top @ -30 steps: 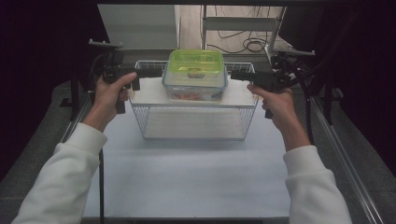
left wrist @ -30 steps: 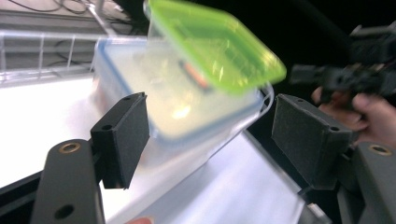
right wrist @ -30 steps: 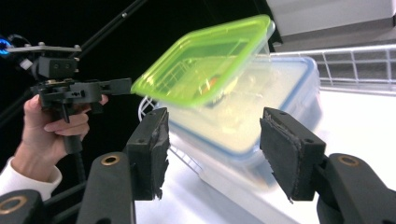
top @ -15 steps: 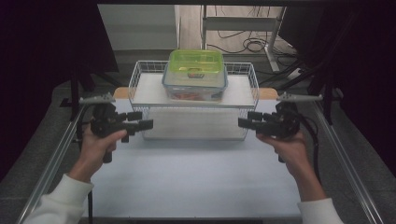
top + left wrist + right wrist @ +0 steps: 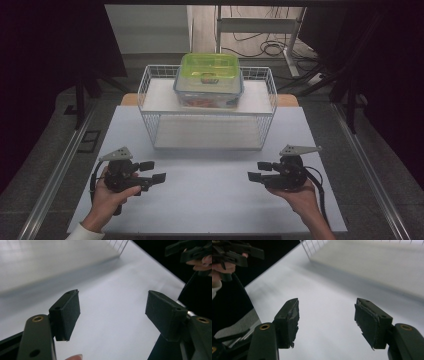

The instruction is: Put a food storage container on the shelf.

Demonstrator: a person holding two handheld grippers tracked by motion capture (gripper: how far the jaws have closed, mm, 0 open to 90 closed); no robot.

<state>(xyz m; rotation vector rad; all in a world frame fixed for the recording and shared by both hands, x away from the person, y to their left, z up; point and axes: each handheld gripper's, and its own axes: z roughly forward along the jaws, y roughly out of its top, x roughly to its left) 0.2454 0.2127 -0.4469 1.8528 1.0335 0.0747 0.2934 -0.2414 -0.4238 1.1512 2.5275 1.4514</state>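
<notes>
Dark surroundings close in on a pale grey worktop (image 5: 210, 200), with cables and a metal frame on the floor beyond it. At the left, the left gripper (image 5: 152, 171) is held low over the worktop, its jaws standing apart with nothing between them; in the left gripper view (image 5: 112, 315) bare worktop is seen through the gap. At the far middle of the worktop stands a white wire basket with two levels (image 5: 150, 107), and on its upper level rests a clear plastic box with a lime-green lid (image 5: 209, 80), well apart from both grippers. At the right, the right gripper (image 5: 257, 171) is likewise held low; its jaws have just been opening and are seen wide with nothing between them (image 5: 327, 315).

The box is judged to be stiff and smooth-walled, so it may be slippery under the pads; its weight depends on the contents and is probably moderate. A hold from both short ends, under the lid's rim, is judged the safest, since a lid grasped alone might pop off. The wire basket looks light and rigid, and could be shifted by a careless push.

Reddish contents can be made out through the box wall, but what they are cannot be told. The basket's lower level is partly veiled by its wires. Both gripper views are blurred towards the basket.
</notes>
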